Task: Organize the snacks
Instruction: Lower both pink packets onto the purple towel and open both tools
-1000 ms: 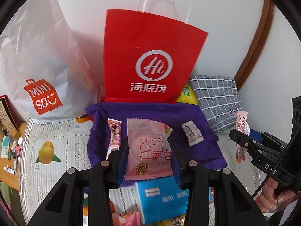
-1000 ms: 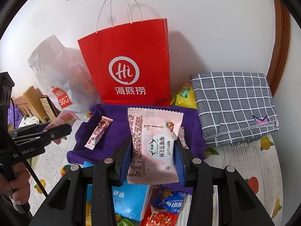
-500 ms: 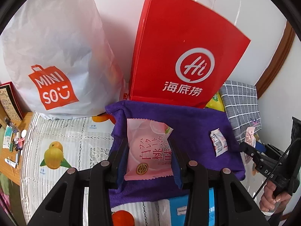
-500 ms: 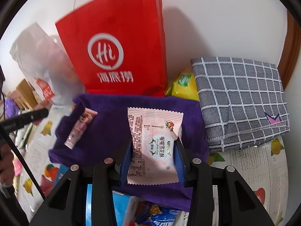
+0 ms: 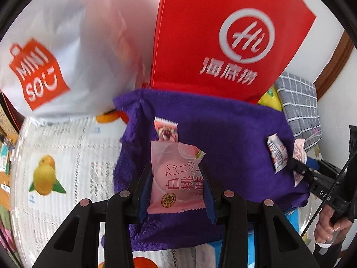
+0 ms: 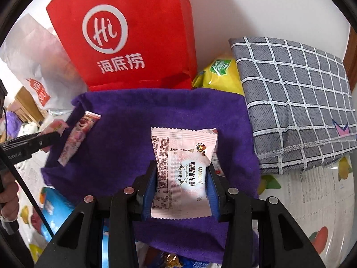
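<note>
looks like a home, lived-in room, not a lab. table covered in a fruit-print tablecloth [image 5: 67, 156], white wall, wooden door trim [image 5: 334, 67]. red restaurant takeaway bag [image 6: 125, 40] and a white shop carrier bag [image 5: 55, 51] leaning on the wall, folded grey checked cloth [image 6: 296, 102], purple towel [image 6: 156, 120] spread out, loose snack packets around it. household clutter at the left edge.

Left gripper [image 5: 176, 189], black frame with blue pads, points steeply down, jaws clamped on the sides of a pink peach-print snack packet [image 5: 175, 178]. Right gripper [image 6: 181, 189], same build, likewise pitched down, jaws clamped on a pale pink printed snack packet [image 6: 183, 172]. A bare hand [image 5: 330, 225] grips the right gripper's handle; another hand [image 6: 7, 198] grips the left's.
</note>
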A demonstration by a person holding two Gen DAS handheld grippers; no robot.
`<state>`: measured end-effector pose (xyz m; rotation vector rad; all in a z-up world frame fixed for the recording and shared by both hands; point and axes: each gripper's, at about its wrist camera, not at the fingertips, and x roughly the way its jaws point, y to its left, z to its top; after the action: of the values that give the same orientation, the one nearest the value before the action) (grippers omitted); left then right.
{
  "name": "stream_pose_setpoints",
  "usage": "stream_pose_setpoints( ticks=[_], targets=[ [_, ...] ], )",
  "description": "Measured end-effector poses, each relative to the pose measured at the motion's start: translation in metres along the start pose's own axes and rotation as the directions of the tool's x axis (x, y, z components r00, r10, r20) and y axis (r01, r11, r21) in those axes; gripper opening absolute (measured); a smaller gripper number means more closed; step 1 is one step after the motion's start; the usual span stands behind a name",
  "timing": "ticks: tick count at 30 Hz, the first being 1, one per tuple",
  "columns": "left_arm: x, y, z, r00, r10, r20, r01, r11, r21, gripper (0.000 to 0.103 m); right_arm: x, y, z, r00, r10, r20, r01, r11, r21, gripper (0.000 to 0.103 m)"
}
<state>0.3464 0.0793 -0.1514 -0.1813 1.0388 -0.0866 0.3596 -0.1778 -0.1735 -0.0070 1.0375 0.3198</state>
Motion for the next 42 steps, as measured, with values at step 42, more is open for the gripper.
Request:
stream_pose_setpoints(
  ticks=[42],
  targets=[
    [0.001, -0.015, -0.016, 0.997, -0.060, -0.057, 0.060, 0.998, 0.000, 0.057, -0.031, -0.003, -0.019, 0.999, -0.032, -0.035, 0.034, 0.998, 0.055, 0.058]
  ],
)
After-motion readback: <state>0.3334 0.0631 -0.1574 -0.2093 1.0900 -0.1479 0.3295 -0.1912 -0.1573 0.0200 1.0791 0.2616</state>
